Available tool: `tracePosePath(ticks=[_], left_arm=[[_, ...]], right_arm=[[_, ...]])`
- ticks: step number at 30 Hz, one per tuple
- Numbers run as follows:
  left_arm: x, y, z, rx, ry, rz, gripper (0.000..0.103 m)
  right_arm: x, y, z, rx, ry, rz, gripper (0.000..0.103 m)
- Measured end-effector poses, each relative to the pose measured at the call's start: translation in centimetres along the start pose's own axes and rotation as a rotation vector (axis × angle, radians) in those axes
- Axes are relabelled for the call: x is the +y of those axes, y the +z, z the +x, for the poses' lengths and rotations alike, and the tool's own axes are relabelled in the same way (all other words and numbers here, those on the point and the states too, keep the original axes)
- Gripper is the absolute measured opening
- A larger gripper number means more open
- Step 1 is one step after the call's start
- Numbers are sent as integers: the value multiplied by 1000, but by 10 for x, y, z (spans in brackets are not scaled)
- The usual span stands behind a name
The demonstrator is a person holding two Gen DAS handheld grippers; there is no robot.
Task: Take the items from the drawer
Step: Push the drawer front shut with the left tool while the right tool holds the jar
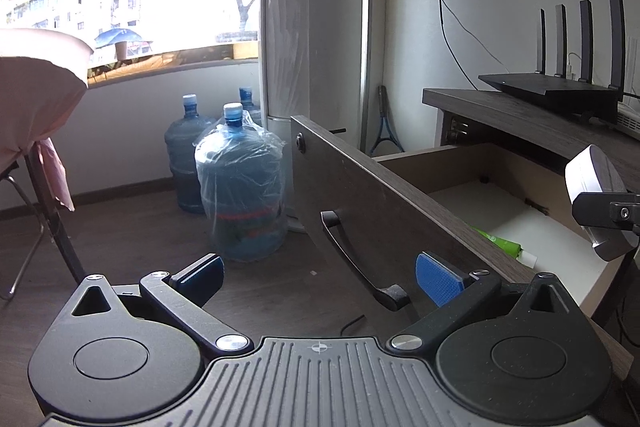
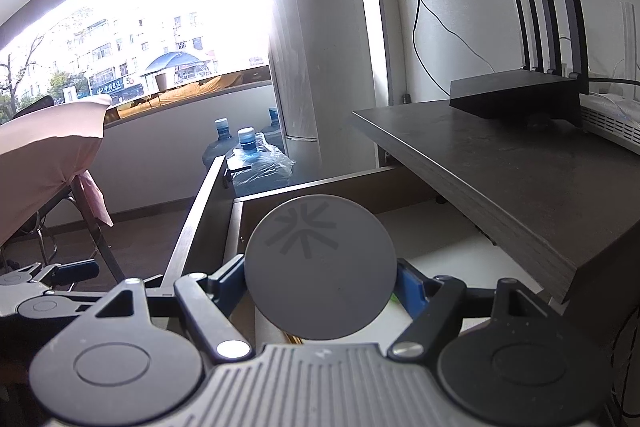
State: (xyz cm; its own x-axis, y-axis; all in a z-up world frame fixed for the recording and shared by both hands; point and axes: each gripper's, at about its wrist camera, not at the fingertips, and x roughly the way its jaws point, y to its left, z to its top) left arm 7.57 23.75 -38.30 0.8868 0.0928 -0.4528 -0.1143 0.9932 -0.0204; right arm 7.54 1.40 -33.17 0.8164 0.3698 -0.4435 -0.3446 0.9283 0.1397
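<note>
The dark wood drawer (image 1: pixel 400 195) stands pulled open, with a pale floor inside (image 2: pixel 444 251). My left gripper (image 1: pixel 320 273) is open and empty, in front of the drawer's black handle (image 1: pixel 360 263). My right gripper (image 2: pixel 320 281) is shut on a round grey disc (image 2: pixel 320 267) with a star mark, held above the open drawer. The disc and the right gripper also show at the right edge of the left wrist view (image 1: pixel 596 203). A green tube (image 1: pixel 500 245) with a white cap lies in the drawer near its front panel.
A black router (image 2: pixel 520 95) with upright antennas and a white device (image 2: pixel 612 123) sit on the cabinet top (image 2: pixel 500 171). Water jugs (image 1: pixel 240 183) stand on the floor by the window. A pink-covered table (image 1: pixel 32 99) and a chair are at the left.
</note>
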Motion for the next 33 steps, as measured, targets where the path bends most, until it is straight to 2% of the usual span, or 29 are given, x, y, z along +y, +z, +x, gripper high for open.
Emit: tracePosePath(ticks=[5,14,28,33], left_arm=[[4,-1,5,16,-61,-20,99],[-12,3,14,8,-93,16,99],[-56,12,32,-19,-101,72,99],[-77,15,38,-35,-104,109,94]], right_arm=[[0,0,2,-1,1,2,78],[-5,6,0,-26,-26,7,78],[-27,18,-12,-89,-73,36,78],[-37,21,-17,-107,-81,47,78]])
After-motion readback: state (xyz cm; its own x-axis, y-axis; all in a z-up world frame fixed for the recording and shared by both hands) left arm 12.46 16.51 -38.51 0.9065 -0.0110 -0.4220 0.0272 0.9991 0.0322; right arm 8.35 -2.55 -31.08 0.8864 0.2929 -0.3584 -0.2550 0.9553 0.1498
